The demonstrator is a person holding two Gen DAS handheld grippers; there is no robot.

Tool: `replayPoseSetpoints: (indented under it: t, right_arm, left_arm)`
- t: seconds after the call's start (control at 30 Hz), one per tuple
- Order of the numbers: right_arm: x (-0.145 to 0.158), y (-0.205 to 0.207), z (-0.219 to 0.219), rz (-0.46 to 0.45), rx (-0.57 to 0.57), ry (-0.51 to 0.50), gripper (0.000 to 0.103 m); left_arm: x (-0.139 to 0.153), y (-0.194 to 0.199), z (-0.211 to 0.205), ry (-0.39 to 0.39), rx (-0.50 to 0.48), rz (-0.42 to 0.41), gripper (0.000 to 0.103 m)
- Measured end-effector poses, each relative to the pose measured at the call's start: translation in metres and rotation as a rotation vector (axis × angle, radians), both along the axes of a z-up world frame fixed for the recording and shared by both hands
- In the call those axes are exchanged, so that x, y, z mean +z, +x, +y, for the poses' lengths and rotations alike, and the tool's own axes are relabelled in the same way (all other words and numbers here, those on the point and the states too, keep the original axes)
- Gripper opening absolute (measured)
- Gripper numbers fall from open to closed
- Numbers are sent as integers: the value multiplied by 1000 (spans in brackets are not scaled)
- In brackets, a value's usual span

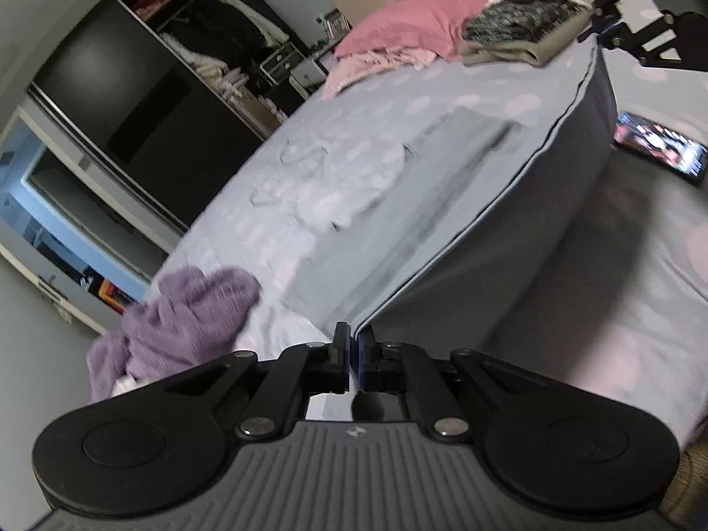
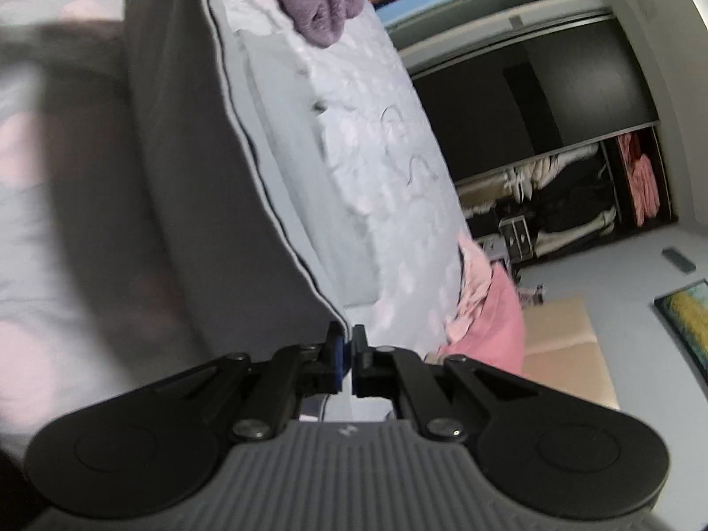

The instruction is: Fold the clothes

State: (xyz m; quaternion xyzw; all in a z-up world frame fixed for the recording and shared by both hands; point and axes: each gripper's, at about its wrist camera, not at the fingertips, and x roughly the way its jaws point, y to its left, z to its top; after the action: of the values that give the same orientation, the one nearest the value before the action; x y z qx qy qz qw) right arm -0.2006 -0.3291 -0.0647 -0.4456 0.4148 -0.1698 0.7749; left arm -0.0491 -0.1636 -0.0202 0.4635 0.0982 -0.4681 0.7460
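A grey garment [image 1: 509,230] with a dark piped edge hangs stretched between my two grippers above the bed. My left gripper [image 1: 354,345] is shut on one corner of its edge. My right gripper [image 2: 347,345] is shut on the other corner, and the grey garment [image 2: 186,177] runs away from it toward the far side. The right gripper also shows at the top right of the left wrist view [image 1: 619,4]. The cloth hides the bed under it.
The bed has a pale lilac spotted sheet [image 1: 354,168]. A purple fleece garment [image 1: 190,318] lies at one end. A pink pillow [image 1: 411,17] and a stack of folded clothes [image 1: 522,26] lie at the other. A lit phone [image 1: 655,146] lies on the sheet. An open wardrobe [image 2: 566,194] stands behind.
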Motion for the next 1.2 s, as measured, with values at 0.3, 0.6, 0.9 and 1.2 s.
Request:
replayPoseSetpoints:
  t: [0.3,0.6,0.9,1.2]
  right_arm:
    - [39,87,-77,7,-20,87,3]
    - [13,183,-133,28,-44,88,3]
    - [-46,269,-201,96,-126,209,3]
    - [-91,285,-226,91,-161,263,17]
  left_arm:
    - [25,87,-79,35,-5,83,1]
    - [-8,183,-161,91,102,205,1]
    - [-80,254,-236,174,166,281,1]
    - [-101,279,-244,125,254,303,16]
